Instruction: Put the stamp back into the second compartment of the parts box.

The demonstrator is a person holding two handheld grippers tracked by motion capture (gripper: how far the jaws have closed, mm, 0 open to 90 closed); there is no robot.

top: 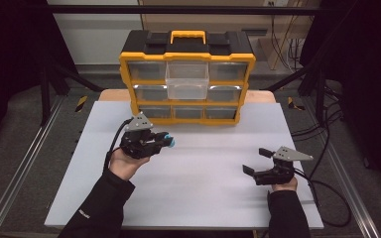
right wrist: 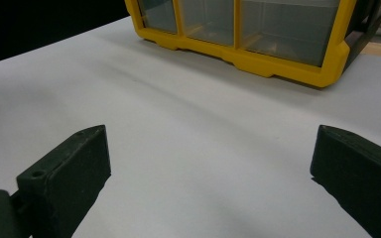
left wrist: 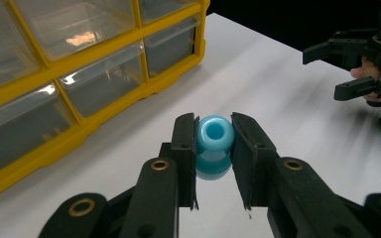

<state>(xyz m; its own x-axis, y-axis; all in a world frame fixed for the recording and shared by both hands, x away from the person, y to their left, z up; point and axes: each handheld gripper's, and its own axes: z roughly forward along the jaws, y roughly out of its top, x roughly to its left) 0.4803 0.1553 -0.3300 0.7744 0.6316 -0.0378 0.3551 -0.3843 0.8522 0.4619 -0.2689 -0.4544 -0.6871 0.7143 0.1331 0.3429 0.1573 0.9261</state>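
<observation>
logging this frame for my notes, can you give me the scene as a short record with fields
surface: white table top
cabinet: yellow and black drawer organizer at the far edge, carry handle on top
open drawer: clear top-middle drawer pulled out
left gripper: shut on the blue spool, raised off the table
right gripper: open, holding nothing, low over the table at the person's right

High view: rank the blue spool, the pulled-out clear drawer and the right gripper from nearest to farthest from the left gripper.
1. Blue spool, clamped between the left gripper jaws.
2. Pulled-out clear drawer, behind it in the yellow organizer.
3. Right gripper, across the table, jaws open.
</observation>
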